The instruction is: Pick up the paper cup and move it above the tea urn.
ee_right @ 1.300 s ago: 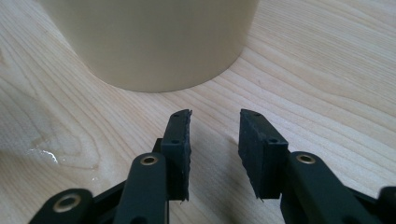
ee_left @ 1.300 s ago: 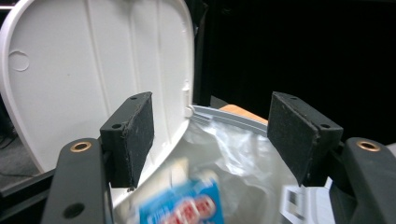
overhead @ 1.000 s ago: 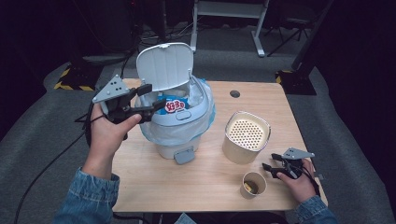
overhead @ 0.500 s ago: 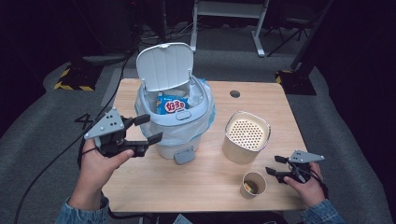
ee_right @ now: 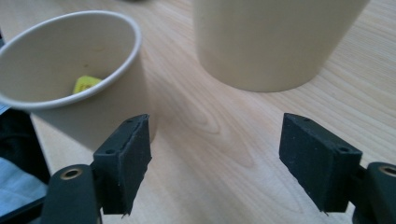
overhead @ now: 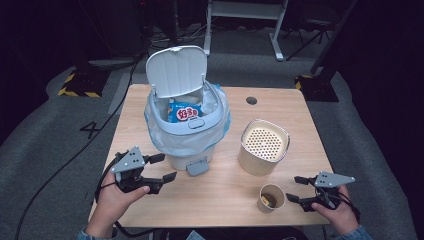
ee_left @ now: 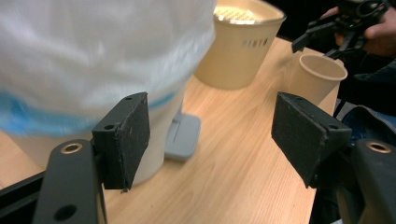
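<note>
A white pedal bin (overhead: 187,137) stands at the table's middle left, its lid (overhead: 176,70) up and a clear bag lining it. A blue snack packet (overhead: 184,112) lies inside. My left gripper (overhead: 164,167) is low at the front left, open and empty, pointing at the bin's base; in the left gripper view the gripper (ee_left: 212,135) frames the bin's grey pedal (ee_left: 182,135). My right gripper (overhead: 295,189) is at the front right, just right of a paper cup (overhead: 271,198). Its jaws have just been opening, with nothing between them. The cup (ee_right: 70,70) holds a yellow scrap (ee_right: 86,84).
A beige round container (overhead: 263,147) with a perforated top stands right of the bin, behind the cup. A dark cable hole (overhead: 251,100) sits at the table's back. The table's front edge (overhead: 210,222) is close under both hands.
My left gripper has come down from beside the bin's rim to just above the table at the front left. My right gripper has drawn slightly right of the cup and spread wider.
</note>
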{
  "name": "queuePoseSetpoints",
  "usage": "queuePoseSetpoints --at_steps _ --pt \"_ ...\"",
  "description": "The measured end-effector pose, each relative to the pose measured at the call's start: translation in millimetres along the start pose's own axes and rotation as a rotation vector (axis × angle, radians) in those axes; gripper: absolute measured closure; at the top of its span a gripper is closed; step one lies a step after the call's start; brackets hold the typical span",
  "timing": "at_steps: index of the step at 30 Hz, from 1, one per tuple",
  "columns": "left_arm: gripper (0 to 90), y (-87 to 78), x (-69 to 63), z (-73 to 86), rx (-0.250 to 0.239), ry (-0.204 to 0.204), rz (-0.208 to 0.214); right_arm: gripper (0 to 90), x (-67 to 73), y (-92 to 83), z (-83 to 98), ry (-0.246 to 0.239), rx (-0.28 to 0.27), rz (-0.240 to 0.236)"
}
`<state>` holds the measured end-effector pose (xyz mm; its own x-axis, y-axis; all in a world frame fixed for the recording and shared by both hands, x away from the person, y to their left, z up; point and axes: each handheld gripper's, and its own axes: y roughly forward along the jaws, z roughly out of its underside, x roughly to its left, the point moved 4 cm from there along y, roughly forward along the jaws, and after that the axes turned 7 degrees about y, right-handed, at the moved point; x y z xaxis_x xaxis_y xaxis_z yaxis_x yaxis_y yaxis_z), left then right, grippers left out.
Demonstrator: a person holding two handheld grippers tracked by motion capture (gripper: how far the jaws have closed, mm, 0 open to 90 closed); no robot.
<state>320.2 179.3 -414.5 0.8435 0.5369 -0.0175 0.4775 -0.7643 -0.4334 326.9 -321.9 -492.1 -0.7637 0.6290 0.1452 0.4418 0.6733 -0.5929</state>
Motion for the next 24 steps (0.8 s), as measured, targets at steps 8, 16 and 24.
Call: queuePoseSetpoints --at_steps 8,16,24 --pt "26.8 17.5 14.7 33.6 0.098 -0.045 -0.022 23.0 12.8 -4.0 6.2 -0.024 0.013 -0.024" --pt "26.5 32.1 27.4 69.9 0.207 -0.107 -0.063 19.0 28.2 -1.2 9.9 -0.026 0.002 -0.053" --pt "25.7 43.6 36.9 95.4 0.258 -0.143 -0.107 19.2 48.2 12.4 8.5 -0.056 0.008 -0.087"
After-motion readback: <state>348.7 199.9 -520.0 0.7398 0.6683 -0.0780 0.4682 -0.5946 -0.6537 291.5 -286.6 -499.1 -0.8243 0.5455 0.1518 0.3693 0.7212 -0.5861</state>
